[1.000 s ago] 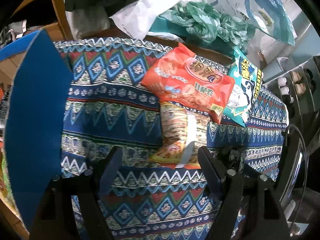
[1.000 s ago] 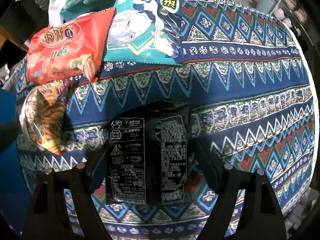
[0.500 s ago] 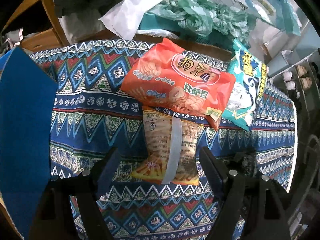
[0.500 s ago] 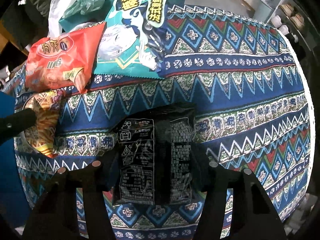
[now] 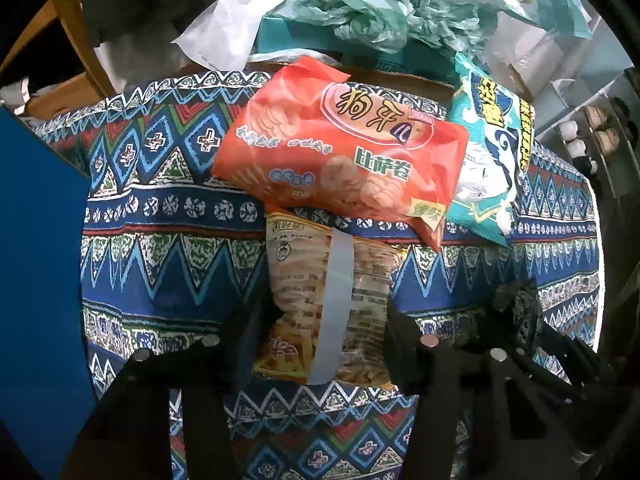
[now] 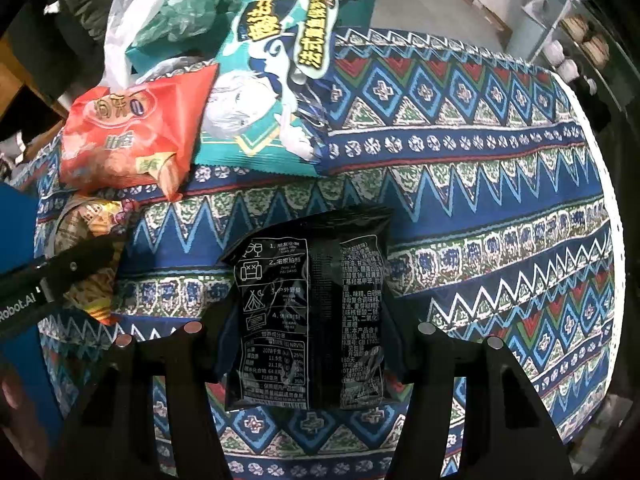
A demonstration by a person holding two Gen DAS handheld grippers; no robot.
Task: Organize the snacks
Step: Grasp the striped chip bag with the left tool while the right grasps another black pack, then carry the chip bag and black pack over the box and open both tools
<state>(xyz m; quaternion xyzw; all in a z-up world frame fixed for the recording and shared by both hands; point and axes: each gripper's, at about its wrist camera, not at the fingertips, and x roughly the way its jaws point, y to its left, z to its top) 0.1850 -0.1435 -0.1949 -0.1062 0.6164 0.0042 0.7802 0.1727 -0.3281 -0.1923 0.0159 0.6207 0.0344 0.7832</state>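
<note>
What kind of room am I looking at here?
Probably a lived-in home, perhaps a dining corner: a patterned tablecloth, crumpled plastic bags heaped behind the snacks, and shelves with small household items.

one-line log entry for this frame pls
left gripper: closed on yellow snack bag | right gripper: closed on black snack bag | orange bag, teal bag: on tablecloth

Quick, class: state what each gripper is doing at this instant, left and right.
Left gripper: closed on the yellow snack bag.
Right gripper: closed on the black snack bag.
</note>
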